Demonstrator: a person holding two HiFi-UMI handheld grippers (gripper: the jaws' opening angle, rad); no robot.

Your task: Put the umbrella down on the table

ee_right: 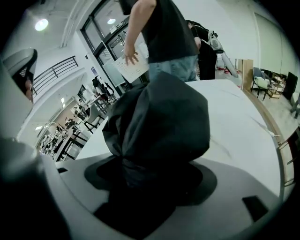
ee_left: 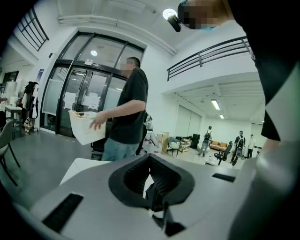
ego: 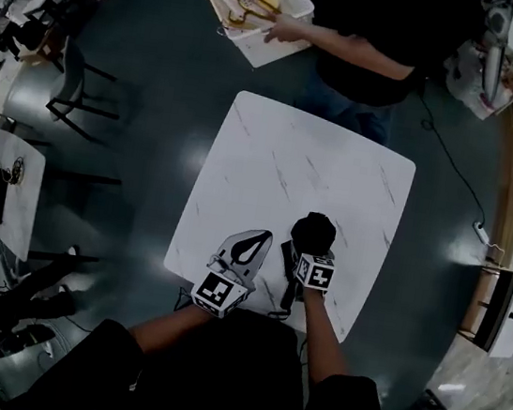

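The black folded umbrella (ego: 314, 229) stands bunched above the near part of the white table (ego: 282, 160). My right gripper (ego: 301, 251) is shut on its lower end, and a black strap (ego: 286, 289) hangs below. In the right gripper view the umbrella (ee_right: 159, 124) fills the middle, pinched at its narrow neck between the jaws of the right gripper (ee_right: 140, 176), with the table (ee_right: 234, 122) beyond it. My left gripper (ego: 251, 243) hovers just left of the umbrella, apart from it, jaws meeting at the tips. In its own view the left gripper (ee_left: 151, 161) holds nothing I can make out.
A person (ego: 374, 45) stands at the table's far side holding a white basket (ego: 266, 2) of hangers. A dark chair (ego: 74, 88) and a small white table (ego: 13, 184) stand to the left. A cable (ego: 451, 170) runs over the floor on the right.
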